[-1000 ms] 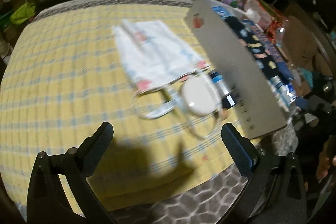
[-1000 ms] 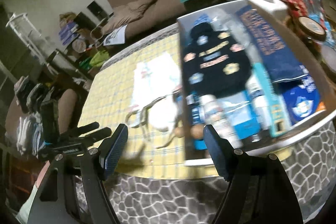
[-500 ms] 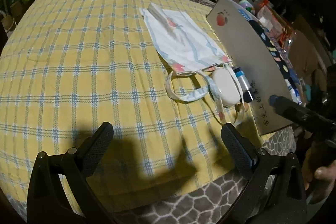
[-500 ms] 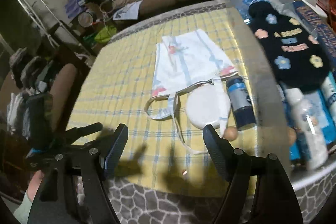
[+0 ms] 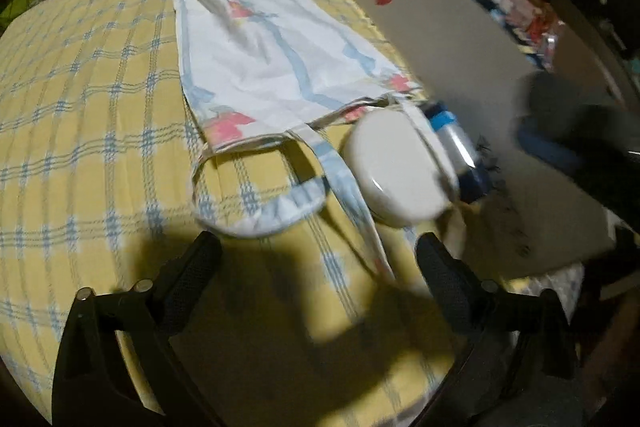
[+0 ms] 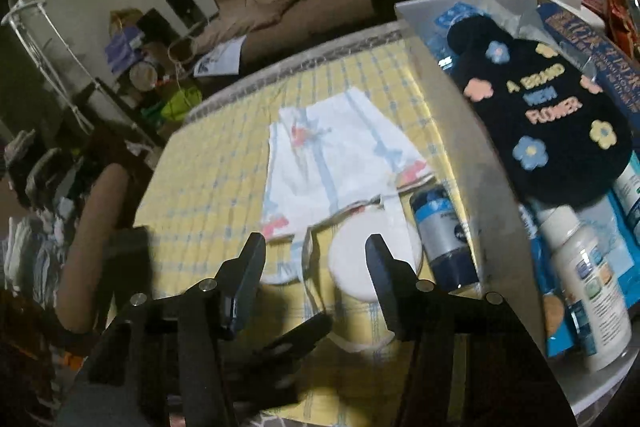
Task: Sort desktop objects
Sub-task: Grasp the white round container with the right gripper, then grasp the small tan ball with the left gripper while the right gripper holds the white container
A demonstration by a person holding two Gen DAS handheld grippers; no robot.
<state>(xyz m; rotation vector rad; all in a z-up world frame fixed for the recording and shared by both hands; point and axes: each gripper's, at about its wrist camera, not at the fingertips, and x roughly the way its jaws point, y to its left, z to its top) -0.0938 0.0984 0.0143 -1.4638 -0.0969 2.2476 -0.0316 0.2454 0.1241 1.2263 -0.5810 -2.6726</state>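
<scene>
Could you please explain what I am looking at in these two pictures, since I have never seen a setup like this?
There is no robot here: a person holds a two-finger tool in each hand, and each tool carries a wide-angle camera looking along its fingers. One picture is from the left gripper, the other from the right gripper. The black prongs at the bottom of each are the jaws; both are open and hold nothing.

They face a yellow checked tablecloth. On it lie a flat white cloth tote bag with blue stripes, a round white compact case and a dark blue bottle with a silver label. Beside them stands a grey storage box already holding a black flowered pouch and a white bottle.
</scene>
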